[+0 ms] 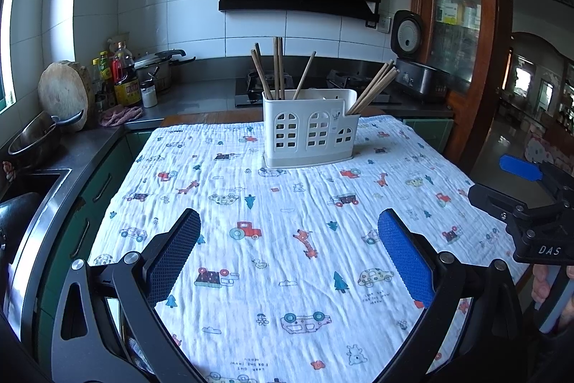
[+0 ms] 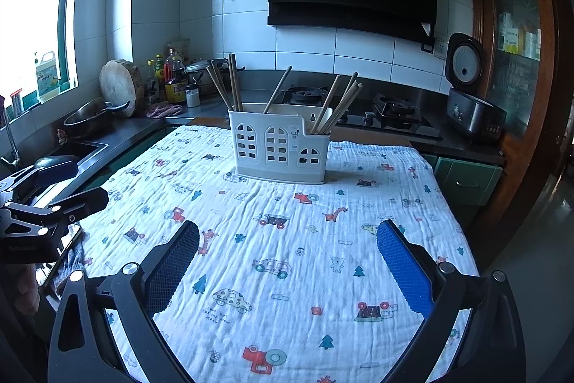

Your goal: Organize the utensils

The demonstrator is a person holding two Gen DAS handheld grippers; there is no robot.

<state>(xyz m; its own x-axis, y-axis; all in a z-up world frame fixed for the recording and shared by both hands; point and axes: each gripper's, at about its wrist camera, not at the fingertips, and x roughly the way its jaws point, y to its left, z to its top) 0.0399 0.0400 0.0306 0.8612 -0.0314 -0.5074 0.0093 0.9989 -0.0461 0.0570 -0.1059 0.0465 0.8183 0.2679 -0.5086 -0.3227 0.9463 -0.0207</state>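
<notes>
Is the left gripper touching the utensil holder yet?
Apart. The left wrist view shows the left gripper open over the printed cloth, with a broad stretch of bare cloth between its fingertips and the white utensil holder.

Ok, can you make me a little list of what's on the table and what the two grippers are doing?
table cover: white cloth with cars, giraffes and trees printed on it
holder: white plastic utensil holder standing upright at the far side of the cloth
in the holder: wooden chopsticks, leaning in several bunches
left gripper: open, holding nothing, above the cloth
right gripper: open, holding nothing, above the cloth
loose utensils on the cloth: none visible
</notes>
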